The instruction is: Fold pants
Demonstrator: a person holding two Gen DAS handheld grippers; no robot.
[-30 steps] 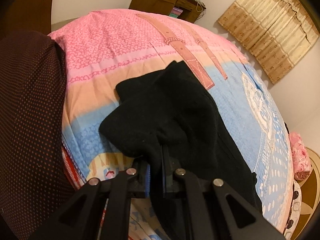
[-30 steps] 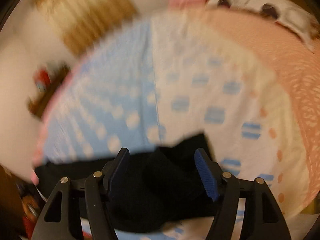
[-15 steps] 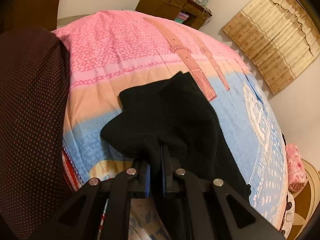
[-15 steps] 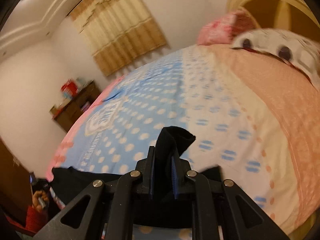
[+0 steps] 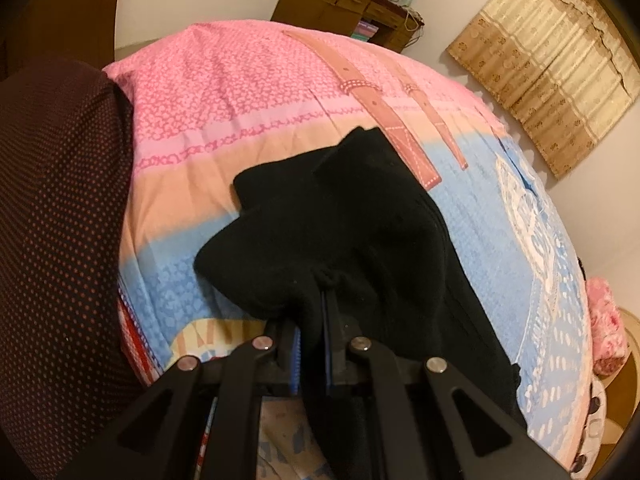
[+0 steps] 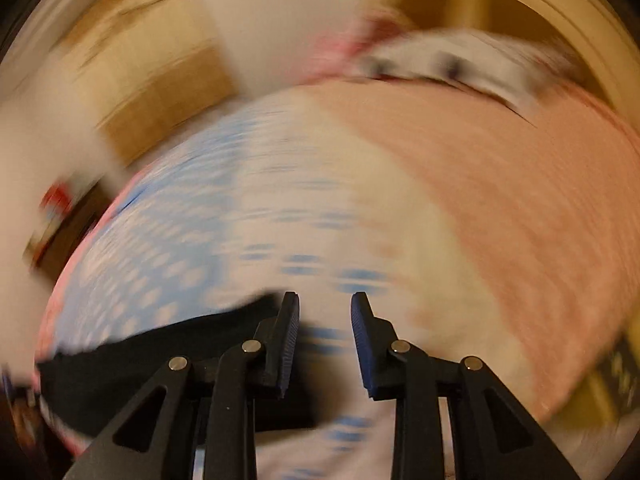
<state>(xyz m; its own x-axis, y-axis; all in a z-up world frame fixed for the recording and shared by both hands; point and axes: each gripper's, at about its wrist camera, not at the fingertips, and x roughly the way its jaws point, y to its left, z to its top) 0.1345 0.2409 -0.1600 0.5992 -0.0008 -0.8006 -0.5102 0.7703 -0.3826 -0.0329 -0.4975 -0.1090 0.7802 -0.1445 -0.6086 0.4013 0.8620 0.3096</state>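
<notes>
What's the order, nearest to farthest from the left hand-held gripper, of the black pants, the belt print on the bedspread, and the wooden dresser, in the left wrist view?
1. Black pants, clamped in the left hand-held gripper.
2. Belt print, mid-bed, beyond the pants.
3. Wooden dresser, against the far wall.

Two close wrist views over bed point(image 5: 248, 92)

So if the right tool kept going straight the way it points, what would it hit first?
Probably the bedspread: nothing lies between its open jaws, and the black pants sit off to the side. Blur makes depth uncertain.
</notes>
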